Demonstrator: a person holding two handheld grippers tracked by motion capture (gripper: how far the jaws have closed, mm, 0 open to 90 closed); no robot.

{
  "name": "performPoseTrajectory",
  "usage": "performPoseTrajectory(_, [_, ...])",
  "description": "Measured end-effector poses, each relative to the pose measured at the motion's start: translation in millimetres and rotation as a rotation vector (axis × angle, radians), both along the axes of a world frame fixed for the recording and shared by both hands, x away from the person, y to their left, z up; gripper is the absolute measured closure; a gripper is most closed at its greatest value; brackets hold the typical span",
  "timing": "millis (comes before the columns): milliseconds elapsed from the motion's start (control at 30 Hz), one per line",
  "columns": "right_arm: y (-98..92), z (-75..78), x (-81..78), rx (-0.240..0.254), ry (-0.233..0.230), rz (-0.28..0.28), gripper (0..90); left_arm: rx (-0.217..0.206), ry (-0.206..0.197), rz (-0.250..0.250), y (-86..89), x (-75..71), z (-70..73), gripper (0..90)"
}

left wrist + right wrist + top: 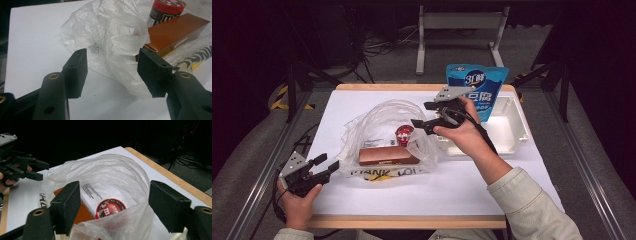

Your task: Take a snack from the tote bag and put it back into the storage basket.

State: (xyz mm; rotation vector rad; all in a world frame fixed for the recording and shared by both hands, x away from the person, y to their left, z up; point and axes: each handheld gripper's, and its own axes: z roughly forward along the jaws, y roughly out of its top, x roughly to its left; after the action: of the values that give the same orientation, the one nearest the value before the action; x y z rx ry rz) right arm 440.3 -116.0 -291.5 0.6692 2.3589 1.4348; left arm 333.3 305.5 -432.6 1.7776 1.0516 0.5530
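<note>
A clear plastic bag [382,120] lies on the white table [462,180] with its mouth toward the right. Inside it are a brown box [387,156] and a red-lidded candy can [404,134]. My left gripper [328,162] sits low at the bag's left end, open, its jaws on either side of crumpled plastic [110,37] without pressing on it. My right gripper [419,114] hovers over the bag's right rim, pointing left, open. In the right gripper view the bag's rim [112,222] rises between the wide jaws, and the can lid [110,211] shows through the plastic.
A blue pouch [479,85] stands upright in a white bin [512,132] at the back right, just behind my right hand. The table's wooden front edge [412,221] runs below. Bare table lies in front of the bag.
</note>
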Motion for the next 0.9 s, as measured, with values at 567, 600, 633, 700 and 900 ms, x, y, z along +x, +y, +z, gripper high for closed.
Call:
performPoseTrajectory(567, [46.4,-10.9,9.6,-0.033,0.042,0.060,15.2,-0.005,0.002,-0.002,0.3,1.1,-0.6,41.6])
performPoseTrajectory(600, [48.2,-12.3,10.7,-0.037,0.041,0.059,14.7,-0.004,0.002,-0.003,0.4,1.1,-0.7,41.6])
performPoseTrajectory(633, [49.7,-13.3,11.5,-0.036,0.043,0.061,14.1,-0.004,0.002,-0.002,0.4,1.1,-0.7,41.6])
performPoseTrajectory(700, [53.1,-16.5,13.9,-0.043,0.043,0.047,13.5,-0.003,0.000,-0.001,0.8,0.8,-0.7,41.6])
performPoseTrajectory(900, [61.4,-26.6,21.7,-0.055,0.048,0.023,10.9,-0.005,0.003,0.004,1.4,-0.2,-0.8,41.6])
